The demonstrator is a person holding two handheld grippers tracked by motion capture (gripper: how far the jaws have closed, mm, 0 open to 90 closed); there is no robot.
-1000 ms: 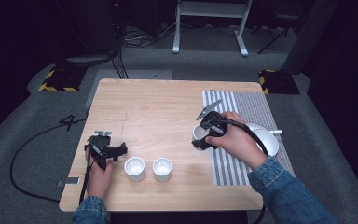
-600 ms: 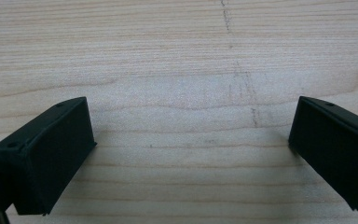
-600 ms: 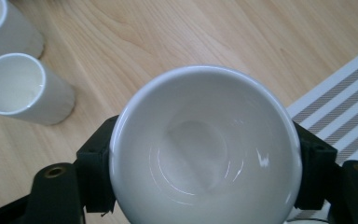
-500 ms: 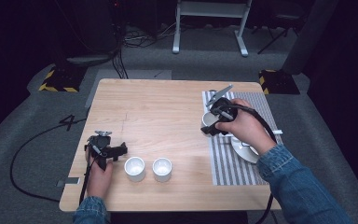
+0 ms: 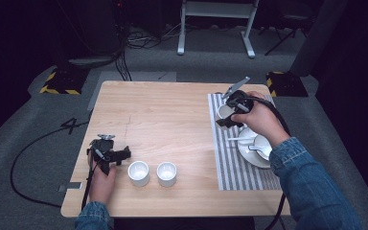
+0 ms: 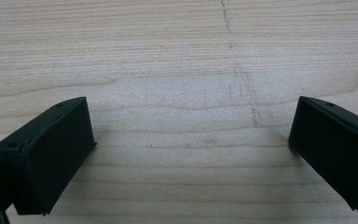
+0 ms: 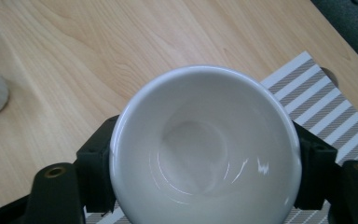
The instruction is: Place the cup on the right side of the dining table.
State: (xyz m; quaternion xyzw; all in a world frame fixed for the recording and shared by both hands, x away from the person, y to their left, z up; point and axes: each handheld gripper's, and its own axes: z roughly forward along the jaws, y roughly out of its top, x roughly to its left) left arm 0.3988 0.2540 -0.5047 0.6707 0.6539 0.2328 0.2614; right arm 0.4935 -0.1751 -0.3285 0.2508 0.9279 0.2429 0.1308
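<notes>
Two cups point(image 5: 138, 172) point(image 5: 166, 173) stand side by side near the counter's point(image 5: 172, 115) near edge, left of centre. A mat point(image 5: 239, 167) lies along the right side, with a plate point(image 5: 250, 155) on it. The held cup point(image 5: 224, 113) sits over the mat's far left corner, beyond the plate.

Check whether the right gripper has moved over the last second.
Yes. The right gripper, shut on a white cup, has gone toward the far end of the striped mat, away from the plate.
</notes>
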